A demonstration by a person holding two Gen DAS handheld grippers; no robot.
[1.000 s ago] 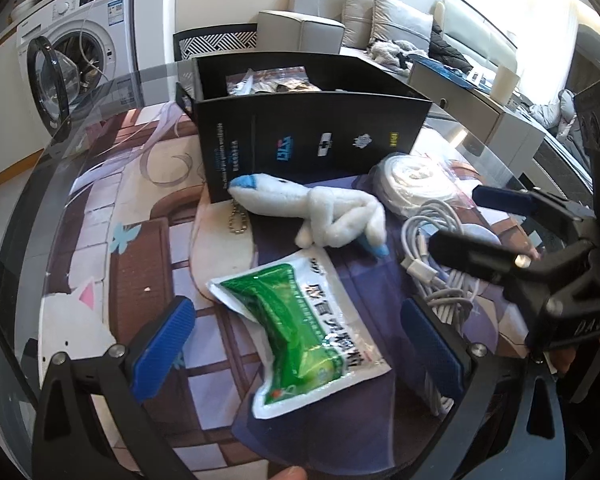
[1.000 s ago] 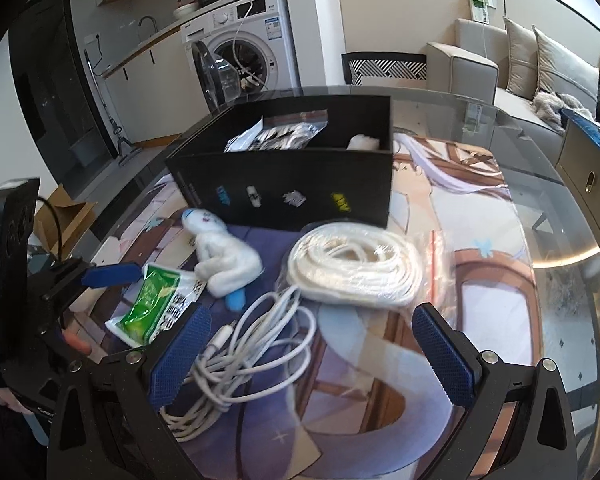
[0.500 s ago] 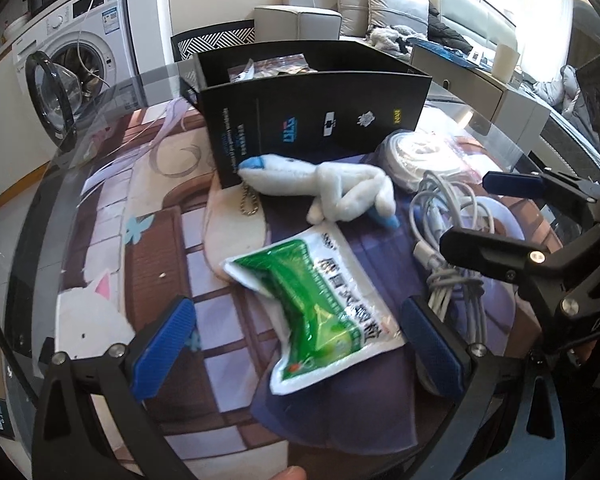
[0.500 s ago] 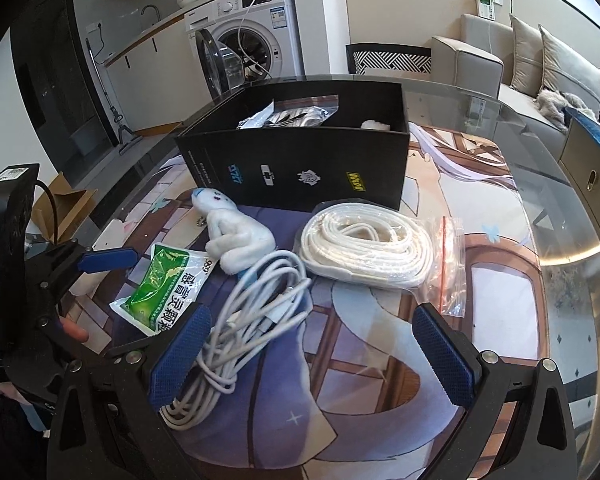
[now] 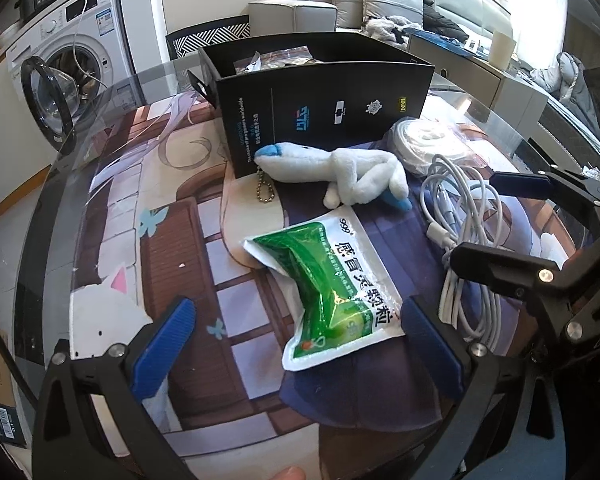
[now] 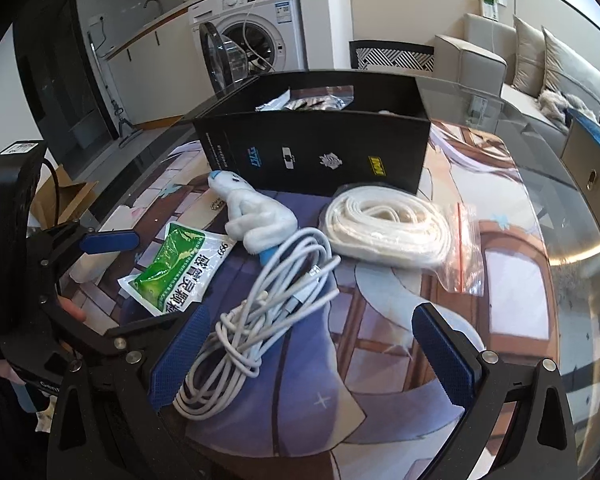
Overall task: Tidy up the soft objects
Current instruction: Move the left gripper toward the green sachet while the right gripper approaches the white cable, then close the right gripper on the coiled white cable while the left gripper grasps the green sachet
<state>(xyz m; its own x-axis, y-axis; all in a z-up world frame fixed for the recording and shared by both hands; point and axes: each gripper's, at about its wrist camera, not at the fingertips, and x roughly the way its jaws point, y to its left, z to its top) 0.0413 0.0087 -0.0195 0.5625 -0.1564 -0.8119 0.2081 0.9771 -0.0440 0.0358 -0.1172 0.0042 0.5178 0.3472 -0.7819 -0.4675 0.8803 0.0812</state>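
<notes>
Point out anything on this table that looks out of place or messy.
Nothing is spilled or broken. Four things lie loose on the mat in front of the black box: a green sachet, a plush toy, a tangled white cable and a bagged white cord. Both tongs, left and right, are open.

Box (image 5: 324,112): black, with small blue, white and yellow logos on the near face. Plush (image 5: 340,174): white, blue at both tips. Sachet (image 5: 332,280): green centre, white border, green print. Cable (image 6: 260,308): white. Rope (image 6: 384,226): cream, in a clear bag with a red seal. Mat (image 5: 172,240): brown, purple and cream cartoon print. Pads (image 6: 440,346): blue.
</notes>
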